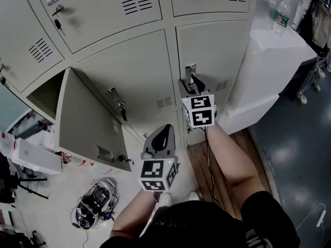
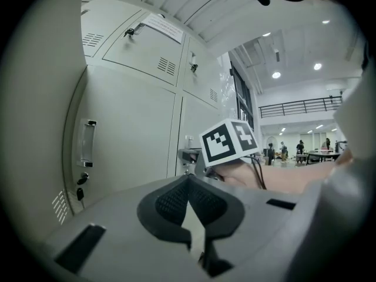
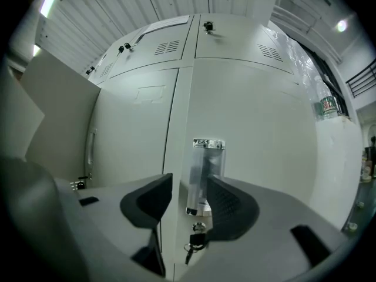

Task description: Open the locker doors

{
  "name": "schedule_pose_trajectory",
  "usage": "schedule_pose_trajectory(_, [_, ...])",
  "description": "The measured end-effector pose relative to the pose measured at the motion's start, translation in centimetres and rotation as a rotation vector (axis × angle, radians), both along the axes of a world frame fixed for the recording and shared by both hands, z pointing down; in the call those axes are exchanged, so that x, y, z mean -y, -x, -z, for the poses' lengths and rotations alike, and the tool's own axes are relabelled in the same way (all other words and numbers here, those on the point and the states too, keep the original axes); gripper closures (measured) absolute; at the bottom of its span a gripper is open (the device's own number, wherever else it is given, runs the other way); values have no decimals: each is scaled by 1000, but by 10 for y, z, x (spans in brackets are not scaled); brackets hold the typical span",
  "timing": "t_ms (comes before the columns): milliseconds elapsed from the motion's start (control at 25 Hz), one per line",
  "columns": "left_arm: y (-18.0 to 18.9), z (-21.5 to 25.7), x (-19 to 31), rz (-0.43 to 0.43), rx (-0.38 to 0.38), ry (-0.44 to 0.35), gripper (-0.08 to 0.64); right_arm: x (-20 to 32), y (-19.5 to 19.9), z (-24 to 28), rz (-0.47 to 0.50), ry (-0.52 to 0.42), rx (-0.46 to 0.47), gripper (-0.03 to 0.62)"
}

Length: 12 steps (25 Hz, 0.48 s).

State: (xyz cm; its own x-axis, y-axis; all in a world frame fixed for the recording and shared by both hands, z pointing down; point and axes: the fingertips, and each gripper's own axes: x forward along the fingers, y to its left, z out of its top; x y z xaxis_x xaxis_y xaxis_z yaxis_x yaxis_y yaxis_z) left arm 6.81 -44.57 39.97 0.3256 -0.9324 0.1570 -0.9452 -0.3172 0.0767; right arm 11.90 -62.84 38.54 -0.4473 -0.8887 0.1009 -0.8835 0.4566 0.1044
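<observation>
While the left hand-held gripper point(image 2: 189, 184) waits pinched shut and empty, the right hand-held gripper point(image 3: 189, 195) stands wide, with the handle point(image 3: 202, 175) of the closed locker door point(image 3: 264, 128) between its jaws, ungripped. Next, I'd say: clamp it, then pull outward.

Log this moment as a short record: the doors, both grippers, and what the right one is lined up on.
open door: one, lower left, swung out
right gripper: jaws apart, astride the handle of a closed door, not clamped on it
key: hangs in the lock below that handle
left gripper: jaws together, nothing between them, touching no door
</observation>
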Motion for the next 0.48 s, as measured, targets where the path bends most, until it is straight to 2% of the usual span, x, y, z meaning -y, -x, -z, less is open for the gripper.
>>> schedule_pose_trajectory(240, [5, -4, -8, 48, 7, 8, 561, 10, 4, -3, 0, 9, -5, 415])
schedule_pose_trajectory(360, [9, -3, -11, 72, 14, 5, 561, 11, 5, -4, -4, 14, -4, 474])
schedule_pose_trajectory(480, [10, -2, -13, 86, 18, 2, 561, 10, 4, -4, -1, 18, 9, 480])
